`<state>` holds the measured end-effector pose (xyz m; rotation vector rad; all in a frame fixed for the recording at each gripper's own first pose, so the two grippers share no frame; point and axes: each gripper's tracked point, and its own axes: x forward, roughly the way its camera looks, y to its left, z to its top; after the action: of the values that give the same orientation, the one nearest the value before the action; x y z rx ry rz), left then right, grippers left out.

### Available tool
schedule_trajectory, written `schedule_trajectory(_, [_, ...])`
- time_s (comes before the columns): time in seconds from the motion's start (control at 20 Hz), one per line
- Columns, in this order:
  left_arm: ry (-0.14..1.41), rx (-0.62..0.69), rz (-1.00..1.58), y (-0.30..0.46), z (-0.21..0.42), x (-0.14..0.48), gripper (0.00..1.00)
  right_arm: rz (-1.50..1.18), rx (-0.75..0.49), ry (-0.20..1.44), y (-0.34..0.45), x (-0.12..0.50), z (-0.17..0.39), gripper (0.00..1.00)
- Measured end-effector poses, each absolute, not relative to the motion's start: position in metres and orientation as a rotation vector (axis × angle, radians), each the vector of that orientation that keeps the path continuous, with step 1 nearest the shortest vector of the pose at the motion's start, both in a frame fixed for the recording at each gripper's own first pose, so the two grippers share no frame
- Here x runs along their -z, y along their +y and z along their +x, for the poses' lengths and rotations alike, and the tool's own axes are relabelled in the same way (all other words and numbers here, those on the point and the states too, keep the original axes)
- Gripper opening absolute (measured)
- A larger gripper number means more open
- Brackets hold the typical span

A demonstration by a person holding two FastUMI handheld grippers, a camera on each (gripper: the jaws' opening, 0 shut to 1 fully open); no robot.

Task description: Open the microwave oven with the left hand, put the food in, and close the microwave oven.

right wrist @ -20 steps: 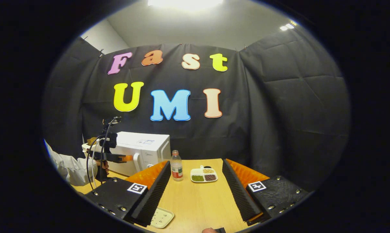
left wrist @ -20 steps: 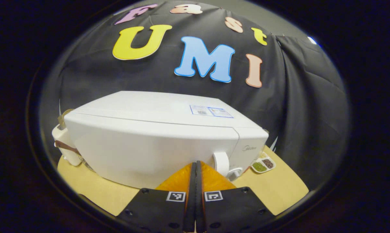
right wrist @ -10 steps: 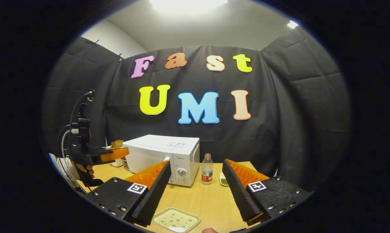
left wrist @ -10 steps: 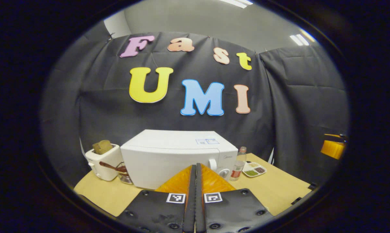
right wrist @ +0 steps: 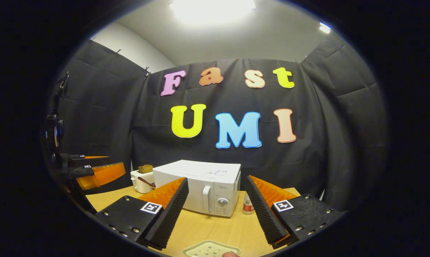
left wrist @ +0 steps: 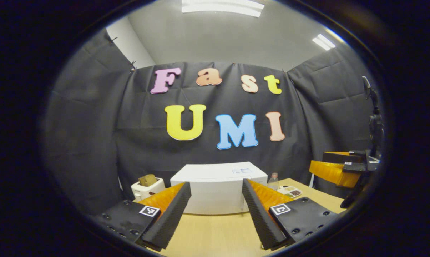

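The white microwave (left wrist: 218, 187) stands at the back of the wooden table (left wrist: 207, 232), its door shut. In the right gripper view the microwave (right wrist: 200, 189) shows its door handle (right wrist: 207, 198) and dial on the right side. My left gripper (left wrist: 215, 184) hangs open well in front of it, holding nothing. My right gripper (right wrist: 216, 179) is open too, with nothing between its fingers. A small divided dish of green and brown food (left wrist: 289, 191) sits right of the microwave. Each gripper shows at the other view's edge: the right gripper (left wrist: 338, 171), the left gripper (right wrist: 97, 173).
A white toaster (left wrist: 147, 187) with bread stands left of the microwave, also the toaster (right wrist: 140, 180). A clear bottle (left wrist: 273, 181) stands right of it, seen as the bottle (right wrist: 248, 205). A pale speckled plate (right wrist: 211, 249) lies at the table's near edge.
My left gripper has drawn back from the microwave's front and gone from shut to open. The right gripper has swung left, bringing the microwave to the middle of its view.
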<state>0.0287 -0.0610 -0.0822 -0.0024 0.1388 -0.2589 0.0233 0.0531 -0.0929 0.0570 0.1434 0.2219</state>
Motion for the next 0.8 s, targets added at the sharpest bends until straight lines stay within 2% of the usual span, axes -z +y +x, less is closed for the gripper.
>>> schedule_trajectory(0.55, [0.118, 0.111, -0.067, -0.008, 0.008, 0.076, 0.95, 0.042, -0.312, 0.118, 0.095, 0.082, 0.022, 0.98])
schedule_trajectory(0.8, [0.108, 0.111, -0.053, -0.006, 0.005, 0.075, 0.98, 0.042, -0.338, 0.120, 0.105, 0.083, 0.020, 0.97])
